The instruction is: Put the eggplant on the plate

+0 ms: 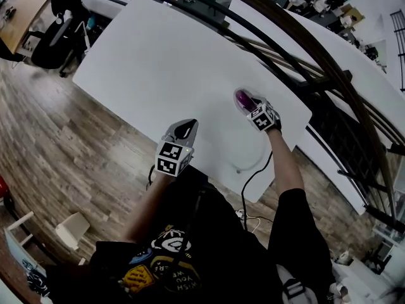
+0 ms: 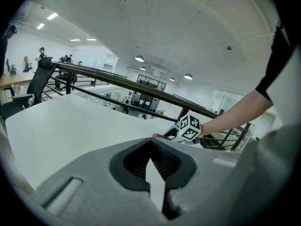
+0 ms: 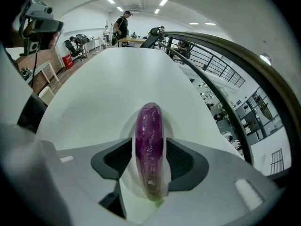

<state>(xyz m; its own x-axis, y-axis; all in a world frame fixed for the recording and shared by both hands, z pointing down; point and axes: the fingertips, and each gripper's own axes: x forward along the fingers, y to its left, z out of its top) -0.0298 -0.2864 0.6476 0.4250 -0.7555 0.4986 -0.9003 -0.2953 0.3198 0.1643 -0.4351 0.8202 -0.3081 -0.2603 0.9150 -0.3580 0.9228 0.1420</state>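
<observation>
A glossy purple eggplant (image 3: pixel 149 131) lies between the jaws of my right gripper (image 3: pixel 149 157), its far end over the white plate (image 3: pixel 123 126). The pads stand close on either side of it without pressing, so the gripper is open. In the head view the eggplant (image 1: pixel 243 98) sits at the plate's (image 1: pixel 248 168) far side, under the right gripper (image 1: pixel 248 104). My left gripper (image 1: pixel 185 126) hovers at the table's near edge, left of the plate, shut and empty. In the left gripper view, its own tips (image 2: pixel 151 147) meet, and beyond them is the right gripper's marker cube (image 2: pixel 189 127).
The white table (image 1: pixel 158 62) spreads far and left of the plate. A dark curved railing (image 1: pixel 304 56) runs along its far right side. A black cable (image 1: pixel 250 182) hangs off the near edge. An office chair (image 1: pixel 54 40) stands on the wooden floor at the far left.
</observation>
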